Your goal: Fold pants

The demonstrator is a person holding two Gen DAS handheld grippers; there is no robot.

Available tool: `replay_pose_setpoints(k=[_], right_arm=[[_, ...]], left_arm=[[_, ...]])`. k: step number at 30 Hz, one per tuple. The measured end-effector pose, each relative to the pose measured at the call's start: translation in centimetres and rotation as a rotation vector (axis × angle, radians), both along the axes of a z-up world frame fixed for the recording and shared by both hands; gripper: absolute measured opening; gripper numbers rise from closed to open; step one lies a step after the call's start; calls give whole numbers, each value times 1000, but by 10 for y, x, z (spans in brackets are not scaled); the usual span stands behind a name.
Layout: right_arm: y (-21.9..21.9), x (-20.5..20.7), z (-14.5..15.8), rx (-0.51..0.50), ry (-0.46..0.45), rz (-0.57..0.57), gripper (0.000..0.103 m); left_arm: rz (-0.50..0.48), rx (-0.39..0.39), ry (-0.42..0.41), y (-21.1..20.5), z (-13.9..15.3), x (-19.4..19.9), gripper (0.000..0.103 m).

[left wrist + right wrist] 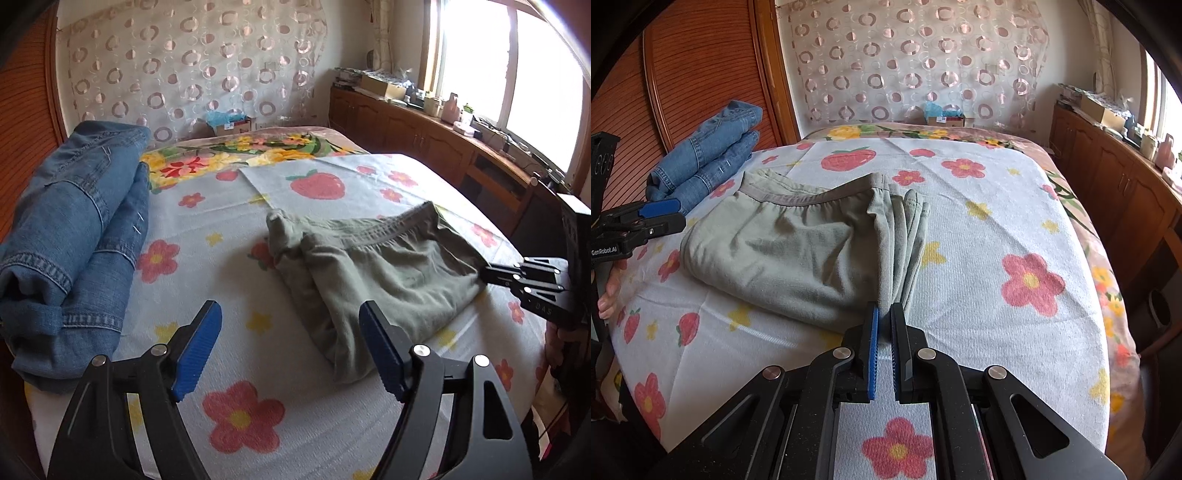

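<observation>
Grey-green pants (pixel 388 273) lie folded on the flowered bed sheet (pixel 229 369), waistband toward the headboard; they also show in the right wrist view (pixel 790 254). My left gripper (pixel 291 314) is open and empty, just short of the pants' near edge; it shows at the left of the right wrist view (pixel 677 216). My right gripper (pixel 884 314) is shut on the near corner of the pants' folded edge; it shows at the right of the left wrist view (pixel 484 273).
Folded blue jeans (pixel 74 236) lie at the left edge of the bed, beside a wooden slatted wall (pixel 701 74). A wooden cabinet (pixel 424 136) with clutter runs under the window on the right. A small box (pixel 232 125) sits behind the bed.
</observation>
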State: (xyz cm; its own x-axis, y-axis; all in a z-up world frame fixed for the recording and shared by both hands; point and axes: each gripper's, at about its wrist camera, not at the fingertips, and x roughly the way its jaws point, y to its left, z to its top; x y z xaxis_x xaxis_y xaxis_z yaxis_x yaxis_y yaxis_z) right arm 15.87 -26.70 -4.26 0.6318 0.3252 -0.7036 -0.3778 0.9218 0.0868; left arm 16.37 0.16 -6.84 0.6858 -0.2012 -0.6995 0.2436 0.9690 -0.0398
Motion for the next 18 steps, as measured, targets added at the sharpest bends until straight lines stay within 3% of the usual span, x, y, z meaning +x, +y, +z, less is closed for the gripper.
replay_pose_setpoints(k=[10,12,14,18], right_arm=[[-7,-3,13,22,-30,13,10],[-9,0,22,27,-53,15,16],[-7,6,31,25,-72,26,24],[3,29,40,28,-78,76,24]], left_arm=[[-30,-14,-9,-10,7,13,78],[-45,-20,2,-13,7,19,77],[-61,-24,5,-17,8,26,65],[-114,-30,17,-25,5,42,51]])
